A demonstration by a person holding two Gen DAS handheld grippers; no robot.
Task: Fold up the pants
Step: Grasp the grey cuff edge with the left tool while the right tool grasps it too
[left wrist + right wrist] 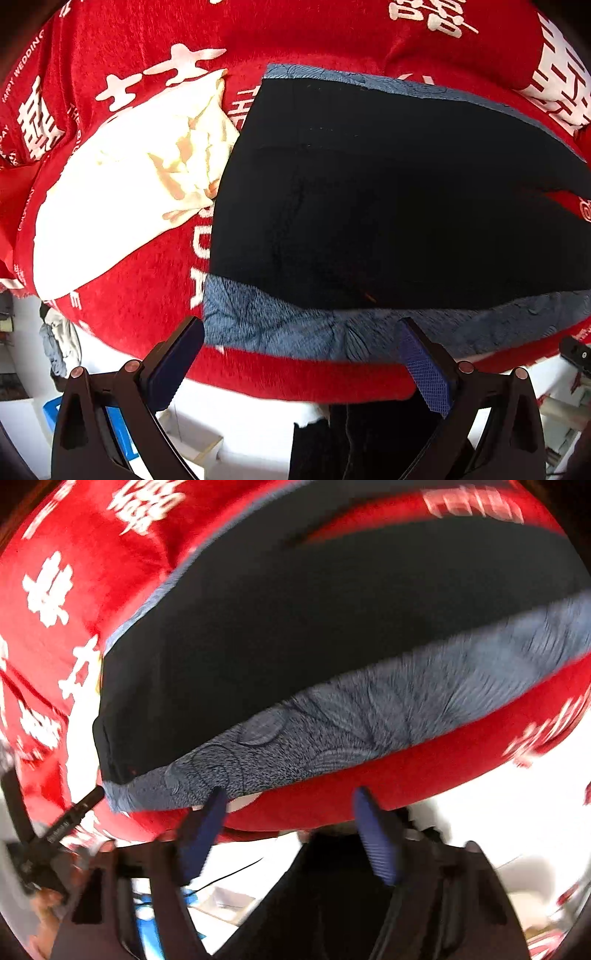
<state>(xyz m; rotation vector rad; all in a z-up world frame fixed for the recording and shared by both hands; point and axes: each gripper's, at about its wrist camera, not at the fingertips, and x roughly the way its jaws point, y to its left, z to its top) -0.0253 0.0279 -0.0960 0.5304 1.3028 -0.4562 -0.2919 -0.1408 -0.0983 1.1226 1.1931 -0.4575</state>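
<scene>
The pants (388,206) lie flat on the tabletop's red cloth (122,74), black with a blue-grey patterned band (295,328) along the near edge. In the left wrist view their long axis runs left to right, the squared end toward the left, the rest running off to the right. A white garment (122,192) lies just beside that left end.

The left tongs (301,363) stand apart, empty, poised over the near band. The right tongs (291,834) are partly apart with nothing between them, one finger (207,827) at the band's (369,716) edge; the view is blurred, so contact cannot be told.
</scene>
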